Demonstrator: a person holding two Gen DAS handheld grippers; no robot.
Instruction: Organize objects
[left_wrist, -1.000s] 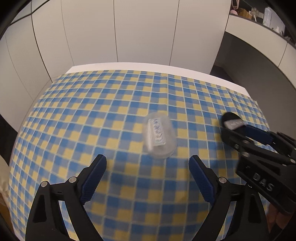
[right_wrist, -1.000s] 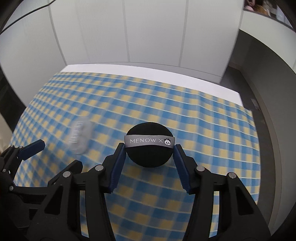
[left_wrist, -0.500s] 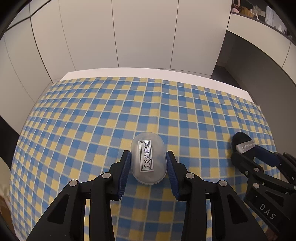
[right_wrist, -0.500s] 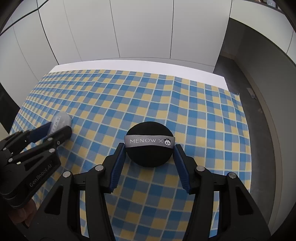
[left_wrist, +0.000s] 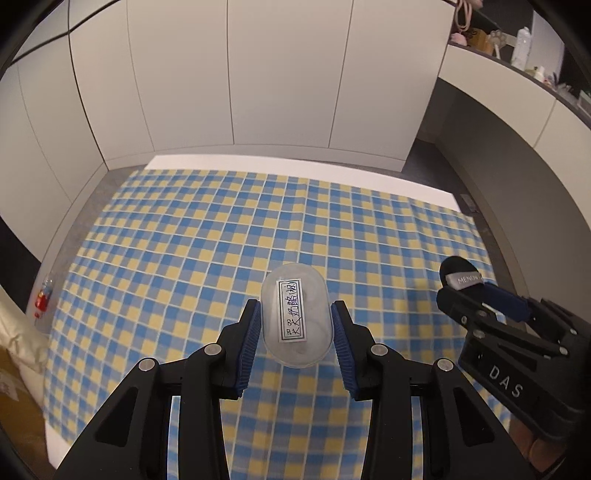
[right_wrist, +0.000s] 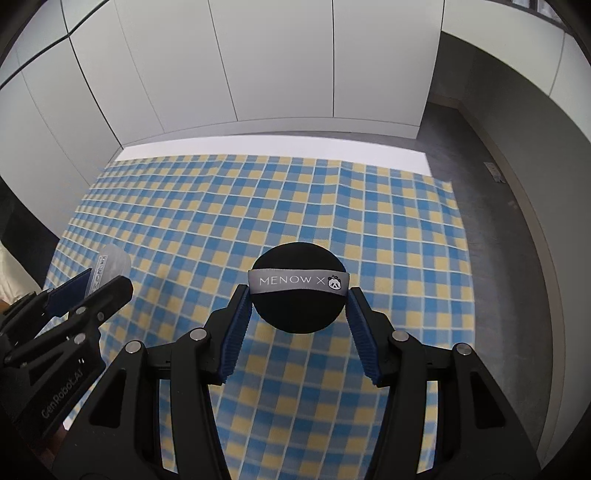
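Left gripper (left_wrist: 295, 336): blue pads clamped on the sides of a clear oval capsule case (left_wrist: 294, 318) with a white printed label, held above the blue-and-yellow checked tablecloth (left_wrist: 184, 240). Right gripper (right_wrist: 299, 314): pads closed on a round black powder puff (right_wrist: 298, 306) with a grey "MENOW X" ribbon, also held over the cloth, to the case's right.

You had two grippers, left (left_wrist: 294, 341) and right (right_wrist: 298, 326); one clear case (left_wrist: 294, 319); one black puff (right_wrist: 299, 290); one checked cloth (left_wrist: 184, 258).
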